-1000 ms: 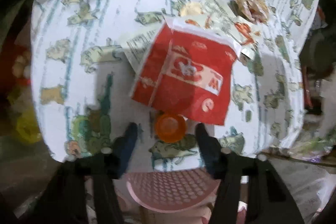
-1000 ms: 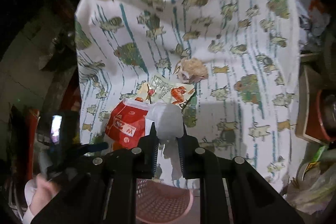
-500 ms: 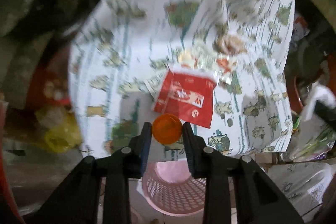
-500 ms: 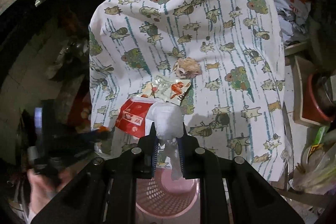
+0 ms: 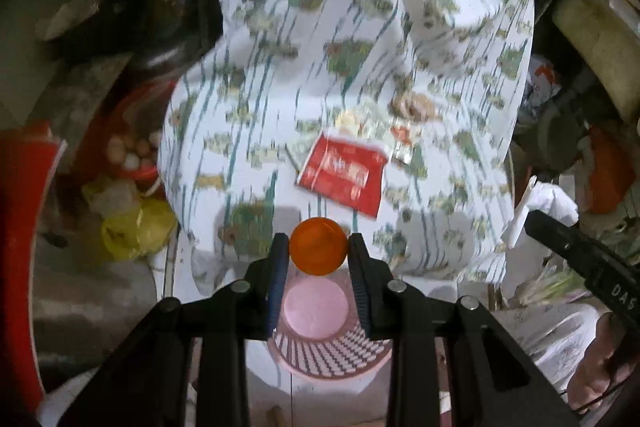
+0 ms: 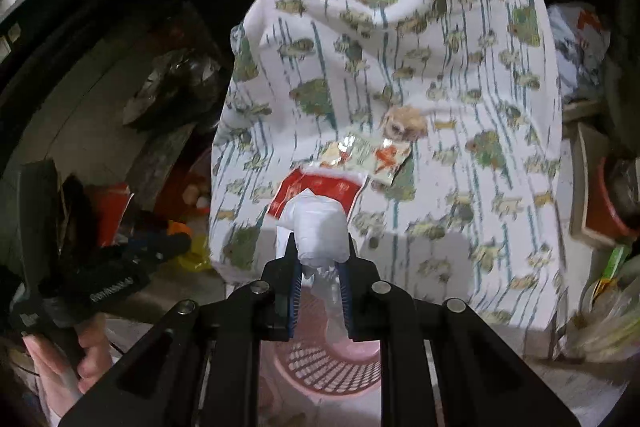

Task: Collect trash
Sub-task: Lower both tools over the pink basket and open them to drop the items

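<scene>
- The orange cap [image 5: 318,246], on the cloth a second earlier, was now lifted, pinched in the left gripper [image 5: 318,255] above the pink basket [image 5: 332,351]: ready to drop.
- The right gripper [image 6: 321,259] stayed clamped on white crumpled plastic [image 6: 318,229], also over the basket.
- Only the right view showed the foil wrapper [image 6: 366,161] clearly behind the red packet [image 6: 320,189].

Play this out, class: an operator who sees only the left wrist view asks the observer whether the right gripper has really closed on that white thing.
Observer: Yes. The right gripper is shut on a white wad.
Operator: My left gripper holds an orange cap above the basket. Is the right one above it too?
Observer: Yes, the basket shows directly below its fingers.
Operator: Anything dangling?
Observer: A clear plastic tail hangs from the wad between the fingers, toward the basket.
</scene>
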